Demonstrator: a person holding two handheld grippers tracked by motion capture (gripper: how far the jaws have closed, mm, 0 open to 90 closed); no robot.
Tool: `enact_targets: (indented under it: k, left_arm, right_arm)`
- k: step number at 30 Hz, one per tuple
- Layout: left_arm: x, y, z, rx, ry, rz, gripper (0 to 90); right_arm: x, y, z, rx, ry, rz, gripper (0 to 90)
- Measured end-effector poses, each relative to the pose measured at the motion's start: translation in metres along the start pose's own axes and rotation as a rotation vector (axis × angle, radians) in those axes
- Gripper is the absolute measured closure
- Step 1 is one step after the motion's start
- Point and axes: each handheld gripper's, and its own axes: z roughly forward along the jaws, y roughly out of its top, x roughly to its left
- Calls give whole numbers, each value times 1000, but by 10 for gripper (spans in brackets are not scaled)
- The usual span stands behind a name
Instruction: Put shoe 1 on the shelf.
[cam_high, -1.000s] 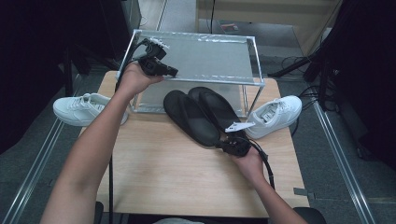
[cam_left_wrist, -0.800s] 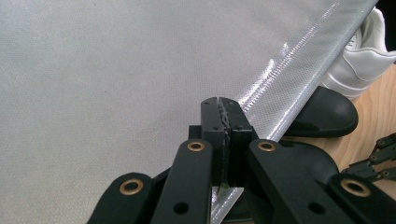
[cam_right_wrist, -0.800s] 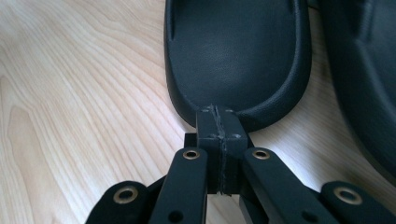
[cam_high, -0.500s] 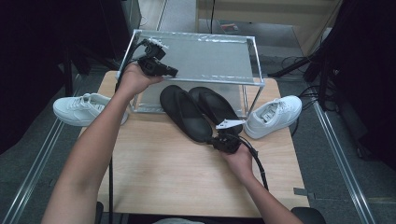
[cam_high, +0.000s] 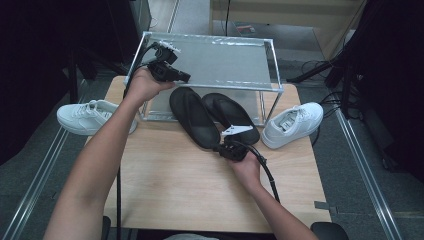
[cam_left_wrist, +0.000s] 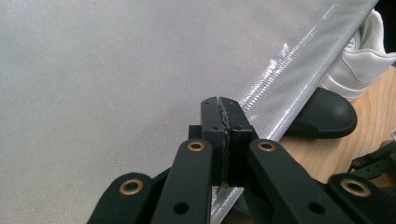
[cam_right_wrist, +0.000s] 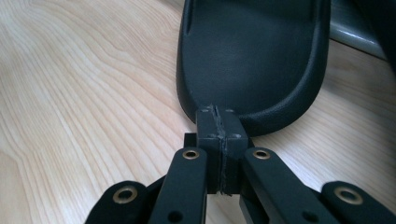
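Two black slippers lie side by side on the wooden table (cam_high: 175, 190), toes under a metal-framed rack (cam_high: 272, 70). My right gripper (cam_high: 219, 148) is shut, and its tips touch the heel of the left slipper (cam_high: 192, 115). In the right gripper view the shut jaws (cam_right_wrist: 218, 112) meet that slipper's heel (cam_right_wrist: 252, 56). The right slipper (cam_high: 230, 112) lies alongside. My left gripper (cam_high: 185, 77) is shut and held over the rack's front-left edge. In the left gripper view its jaws (cam_left_wrist: 219, 100) hover above the grey mesh top (cam_left_wrist: 116, 70).
One white sneaker (cam_high: 85, 117) sits at the table's left edge, another (cam_high: 292, 125) at the right beside the rack. The left gripper view shows a slipper toe (cam_left_wrist: 327, 116) and a sneaker (cam_left_wrist: 364, 60) past the rack's edge. Floor rails run along both sides.
My right gripper moved left and away from me, and the left slipper slid with it toward the rack. The left hand and its gripper stayed in place.
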Motion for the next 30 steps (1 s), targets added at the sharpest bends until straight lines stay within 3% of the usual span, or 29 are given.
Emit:
enact_targets:
  k: [9,14,20,30]
  left_arm:
    - [1,0,0,-2,-7,-8,900]
    - [1,0,0,-1,-5,-5,900]
    - [0,0,0,2,-3,4,900]
    - [0,0,0,2,1,10,900]
  right_arm:
    - [9,12,20,-21,19,34,900]
    - [17,24,30,-46,30,1,900]
    - [21,36,42,-59,32,-4,900]
    - [16,59,67,-32,2,-19,897]
